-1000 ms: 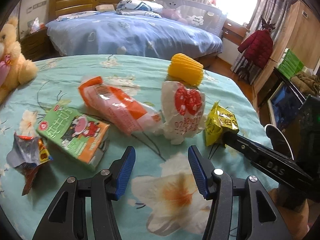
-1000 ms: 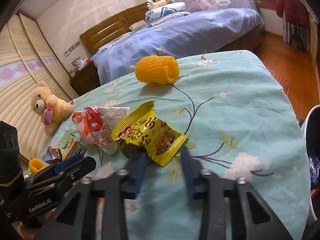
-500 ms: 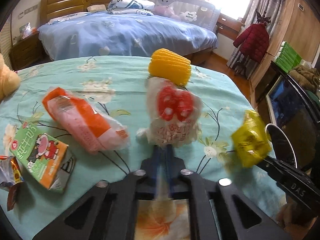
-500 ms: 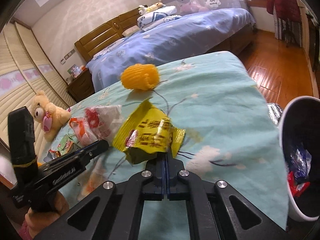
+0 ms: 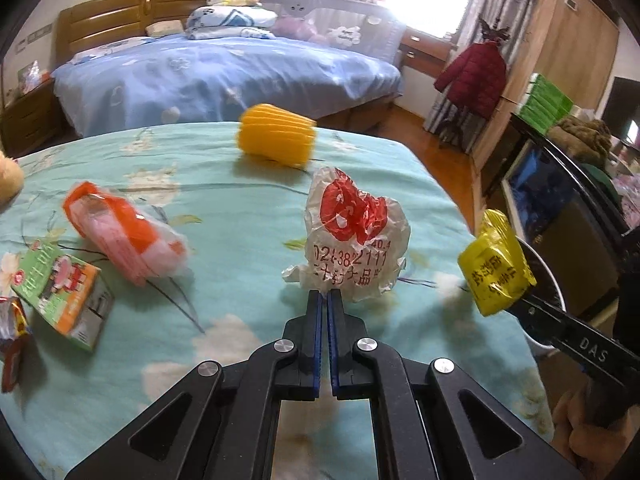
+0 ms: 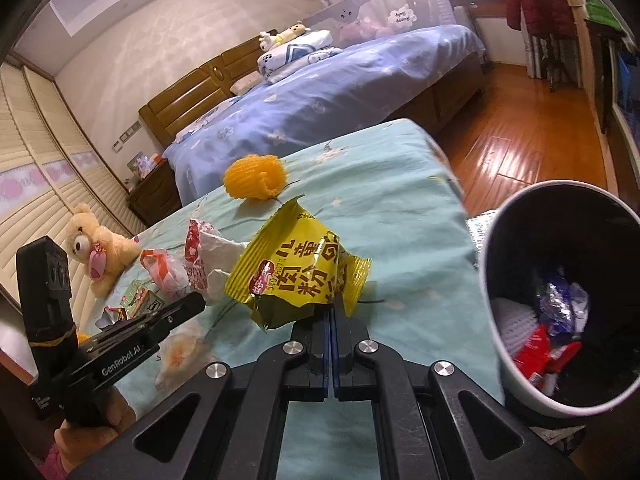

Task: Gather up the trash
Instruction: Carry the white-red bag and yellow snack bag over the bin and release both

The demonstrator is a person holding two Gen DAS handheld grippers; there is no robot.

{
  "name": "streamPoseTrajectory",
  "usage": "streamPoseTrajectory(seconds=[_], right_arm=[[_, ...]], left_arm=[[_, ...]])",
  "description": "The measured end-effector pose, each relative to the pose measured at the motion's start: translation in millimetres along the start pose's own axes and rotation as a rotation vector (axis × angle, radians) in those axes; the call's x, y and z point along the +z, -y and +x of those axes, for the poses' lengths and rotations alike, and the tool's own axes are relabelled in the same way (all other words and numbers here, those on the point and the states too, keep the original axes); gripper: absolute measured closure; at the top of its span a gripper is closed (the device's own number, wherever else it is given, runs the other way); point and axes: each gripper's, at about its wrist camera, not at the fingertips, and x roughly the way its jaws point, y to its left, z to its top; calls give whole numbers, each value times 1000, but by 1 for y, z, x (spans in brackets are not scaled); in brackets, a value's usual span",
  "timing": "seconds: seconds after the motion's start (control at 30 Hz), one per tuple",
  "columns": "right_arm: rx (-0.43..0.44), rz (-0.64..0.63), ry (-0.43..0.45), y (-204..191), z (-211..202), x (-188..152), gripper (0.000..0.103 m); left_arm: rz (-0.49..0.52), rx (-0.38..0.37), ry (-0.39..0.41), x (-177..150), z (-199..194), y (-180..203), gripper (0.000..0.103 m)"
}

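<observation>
- My left tongs [image 5: 324, 300] have just closed on the bottom edge of the crumpled white wrapper [image 5: 354, 240] with the red print; a second ago they stood open over the bed [image 5: 248, 320] with nothing between them.
- That wrapper now stands up from the tongs near the middle of the bed, so I judge it is held.
- My right tongs [image 6: 332, 312] have also just clamped shut, on the yellow snack packet [image 6: 296, 276], which has left the bed and hangs in the air off its right edge.
- The bin [image 6: 560, 308] sits just beyond that edge, already holding wrappers; I think the drop comes next.
- Still lying on the bed: the orange pack [image 5: 120, 236], the green carton [image 5: 60, 296] and the yellow foam net [image 5: 276, 136] near the far edge.
</observation>
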Motion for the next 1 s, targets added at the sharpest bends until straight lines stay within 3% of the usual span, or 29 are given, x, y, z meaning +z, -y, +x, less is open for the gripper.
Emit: streamPoseTrajectory(seconds=[0.33, 1.0], right_arm=[[-62, 43, 24, 33, -31, -9, 103], [-170, 170, 61, 113, -75, -17, 103]], left_arm=[[57, -86, -18, -7, -2, 40, 102], [178, -180, -51, -3, 24, 111, 102]])
